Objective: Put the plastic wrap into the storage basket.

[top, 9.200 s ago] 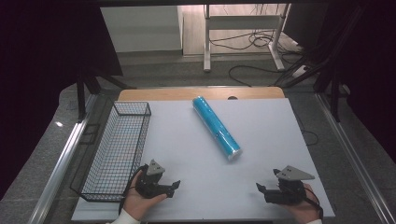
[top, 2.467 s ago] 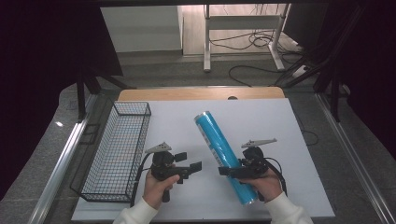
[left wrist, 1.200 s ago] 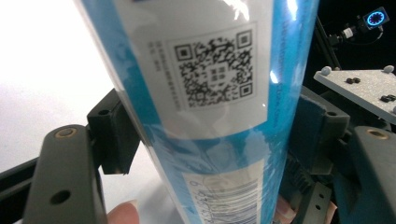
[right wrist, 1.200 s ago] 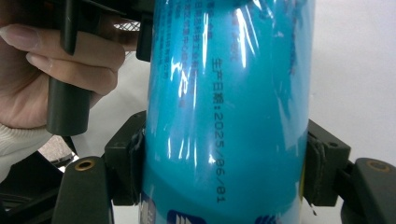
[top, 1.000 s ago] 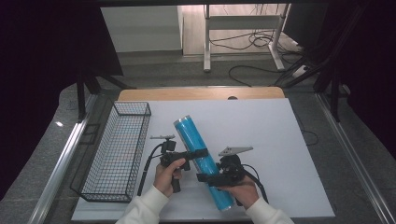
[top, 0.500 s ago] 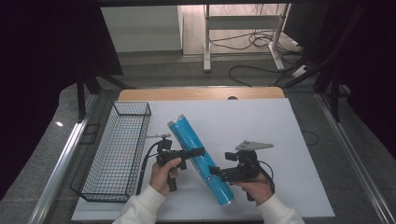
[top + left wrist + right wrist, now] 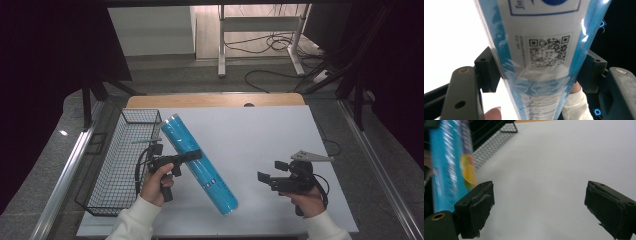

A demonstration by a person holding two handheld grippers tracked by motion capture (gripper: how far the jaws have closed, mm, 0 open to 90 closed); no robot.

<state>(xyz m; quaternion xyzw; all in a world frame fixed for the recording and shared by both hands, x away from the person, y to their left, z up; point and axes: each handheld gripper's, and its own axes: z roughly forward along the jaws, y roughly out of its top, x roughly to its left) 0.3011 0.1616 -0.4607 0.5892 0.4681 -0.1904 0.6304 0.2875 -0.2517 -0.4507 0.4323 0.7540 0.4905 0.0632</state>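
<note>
A long blue plastic-wrapped roll (image 7: 200, 165) slants from beside the basket down toward the table's front. My left gripper (image 7: 192, 155) is shut on its upper part. In the left gripper view the roll (image 7: 544, 50) with its QR label is pinched between both pads (image 7: 487, 70). My right gripper (image 7: 270, 171) stands apart, to the right of the roll, over bare table. Its jaws sprang wide within the last second and have just eased in a little, with nothing between them. In the right gripper view the right gripper (image 7: 539, 212) is open, and the roll (image 7: 449, 165) is blurred at far left.
A black wire basket (image 7: 141, 111) stands along the table's left edge, close beside the roll's upper end. The white table top (image 7: 260, 130) stretches behind and between my hands. Cables and a stand's legs lie on the floor beyond the table.
My right gripper has let go of the roll, opened wide and drawn off to the right. My left gripper has carried the roll leftward toward the basket.
</note>
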